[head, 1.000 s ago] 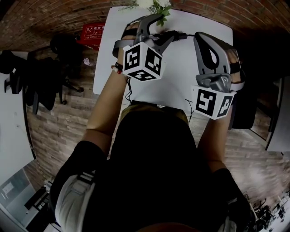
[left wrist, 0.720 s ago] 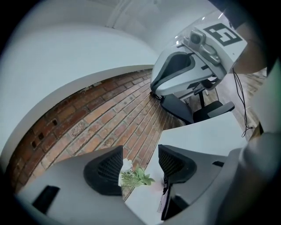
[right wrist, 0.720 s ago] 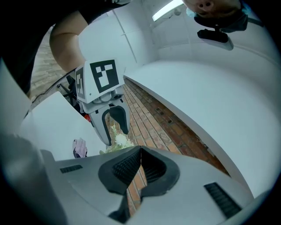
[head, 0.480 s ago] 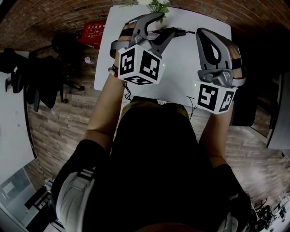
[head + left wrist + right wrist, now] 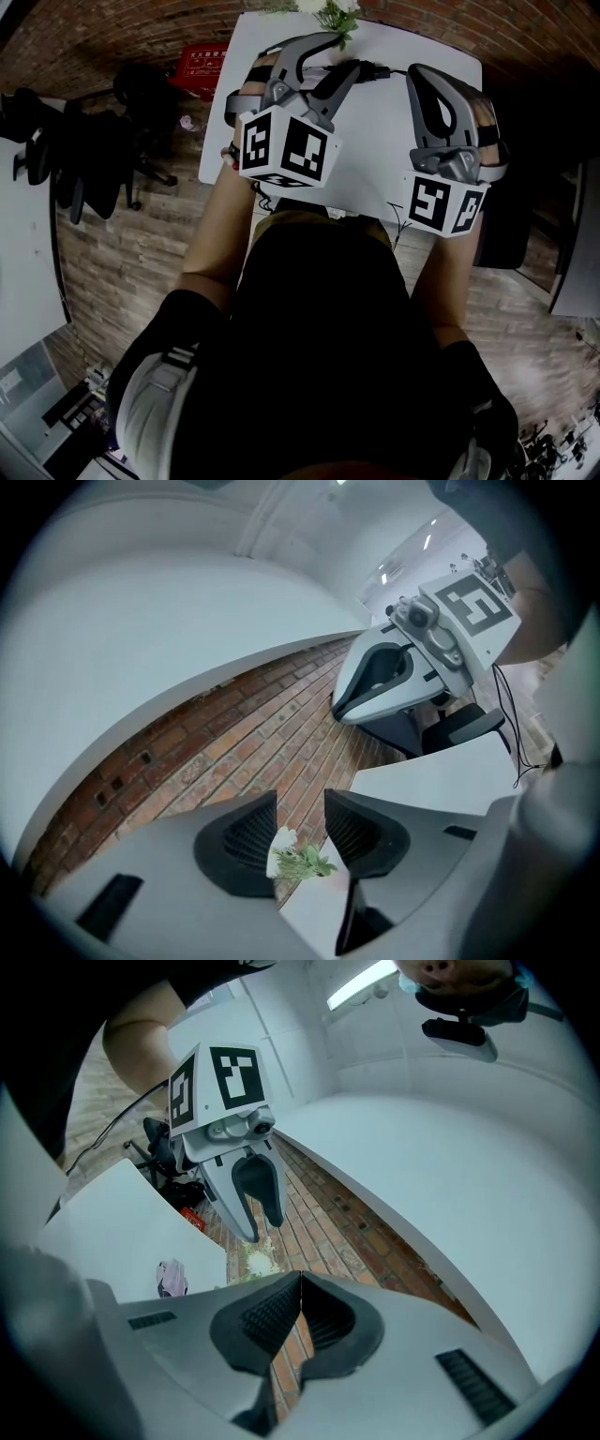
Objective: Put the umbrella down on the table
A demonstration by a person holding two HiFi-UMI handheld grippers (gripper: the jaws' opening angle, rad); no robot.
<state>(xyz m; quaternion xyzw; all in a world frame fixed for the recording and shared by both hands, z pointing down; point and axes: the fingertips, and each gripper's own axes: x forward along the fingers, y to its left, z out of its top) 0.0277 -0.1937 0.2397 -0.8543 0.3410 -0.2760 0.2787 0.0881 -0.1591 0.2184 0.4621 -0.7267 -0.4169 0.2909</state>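
Seen from above, a person in a black top stands at the near edge of a white rectangular table (image 5: 375, 159), one handheld gripper raised in each hand. Well to the left of the table, black office chairs (image 5: 89, 164) sit on the wood-plank floor (image 5: 141, 272). A flat red box (image 5: 202, 66) lies on the floor just off the table's far-left corner. The grey left gripper (image 5: 342, 56) hangs above the table's left half, its black-and-white marker cube (image 5: 284, 150) facing up. In the left gripper view its jaws stand apart. They have just been closing, with nothing between the ribbed pads (image 5: 248, 834); only the distant flowers show through the gap. That small spray of white flowers with green leaves (image 5: 336, 14) stands at the table's far edge. The task's thing, a dark, slim folded umbrella (image 5: 367, 70), lies on the table top toward the far edge, between the two grippers. It is partly covered by the left one and gripped by neither. The grey right gripper (image 5: 424, 80) is held over the table's right side, and the right gripper view shows its jaws brought together, tips meeting, with nothing in them.
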